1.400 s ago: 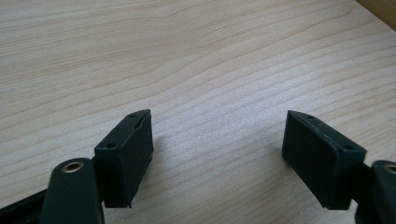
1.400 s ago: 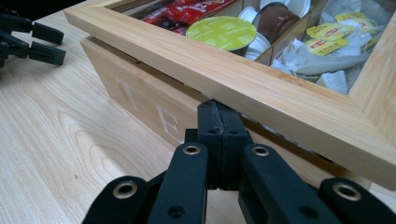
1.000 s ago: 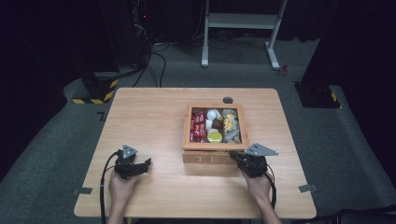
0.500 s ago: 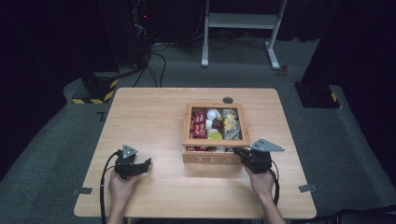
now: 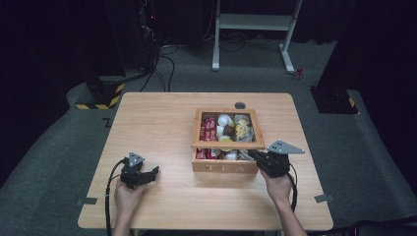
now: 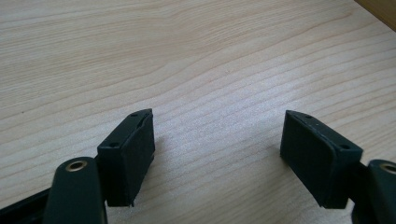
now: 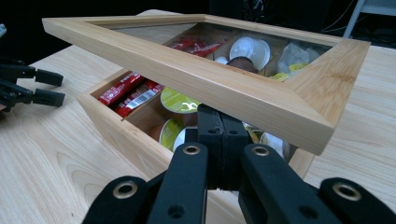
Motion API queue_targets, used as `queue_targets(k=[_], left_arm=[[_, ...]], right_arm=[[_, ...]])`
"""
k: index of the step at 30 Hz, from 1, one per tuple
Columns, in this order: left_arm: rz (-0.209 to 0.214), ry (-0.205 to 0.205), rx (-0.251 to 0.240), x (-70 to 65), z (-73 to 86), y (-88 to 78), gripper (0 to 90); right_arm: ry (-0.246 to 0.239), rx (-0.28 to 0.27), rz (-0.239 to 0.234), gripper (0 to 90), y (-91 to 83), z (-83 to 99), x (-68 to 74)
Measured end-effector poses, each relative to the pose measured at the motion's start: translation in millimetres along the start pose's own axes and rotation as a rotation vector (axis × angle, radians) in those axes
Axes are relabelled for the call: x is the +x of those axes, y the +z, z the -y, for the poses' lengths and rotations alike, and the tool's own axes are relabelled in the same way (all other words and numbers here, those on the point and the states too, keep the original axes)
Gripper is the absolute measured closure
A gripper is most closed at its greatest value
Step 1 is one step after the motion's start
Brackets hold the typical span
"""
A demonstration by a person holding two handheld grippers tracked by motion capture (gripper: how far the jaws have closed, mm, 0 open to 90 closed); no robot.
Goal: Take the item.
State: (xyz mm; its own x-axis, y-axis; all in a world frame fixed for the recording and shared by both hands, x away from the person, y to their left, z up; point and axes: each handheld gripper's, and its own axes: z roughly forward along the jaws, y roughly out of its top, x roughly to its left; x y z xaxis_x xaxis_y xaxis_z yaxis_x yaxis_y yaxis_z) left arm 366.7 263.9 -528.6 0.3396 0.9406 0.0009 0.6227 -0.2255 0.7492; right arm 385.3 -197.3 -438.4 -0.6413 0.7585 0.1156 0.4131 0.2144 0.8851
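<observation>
the wooden surface (image 5: 162, 118) carries a tea box (image 5: 225, 166) right of centre, toward the near edge. its glass-paned lid (image 7: 261, 88) is tilted up at the near side, so sachets (image 7: 126, 88) and round pods (image 7: 180, 100) show through the gap beneath it. the right hand-held gripper (image 7: 219, 140) sits under the lid's near rail with its jaws pressed together; i can't tell whether they pinch anything or only prop the frame from below. the left hand-held gripper (image 6: 217, 154) rests on the bare surface at the near left, well apart from the box, jaws spread wide and holding nothing. my worry: the lid seems to ride on a narrow contact, so it could slip off and drop shut. with nothing steadying the box, an upward push might also drag it.
</observation>
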Motion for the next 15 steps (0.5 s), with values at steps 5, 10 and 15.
queue_targets(k=[5, 10, 15], left_arm=[[0.001, -0.001, 0.001, -0.2, 0.0, 0.0, 26.3], [0.003, -0.002, 0.002, -0.6, 0.1, 0.0, 25.4], [0.006, 0.013, 0.007, 0.0, -0.2, 0.1, 24.2]], right_arm=[[0.003, -0.007, 0.000, 90.0, -3.0, -6.8, -2.8], [-0.001, -0.009, 0.007, 90.0, -5.1, -13.0, -4.8], [-0.006, -0.018, 0.006, 90.0, -5.7, -16.6, -6.2]])
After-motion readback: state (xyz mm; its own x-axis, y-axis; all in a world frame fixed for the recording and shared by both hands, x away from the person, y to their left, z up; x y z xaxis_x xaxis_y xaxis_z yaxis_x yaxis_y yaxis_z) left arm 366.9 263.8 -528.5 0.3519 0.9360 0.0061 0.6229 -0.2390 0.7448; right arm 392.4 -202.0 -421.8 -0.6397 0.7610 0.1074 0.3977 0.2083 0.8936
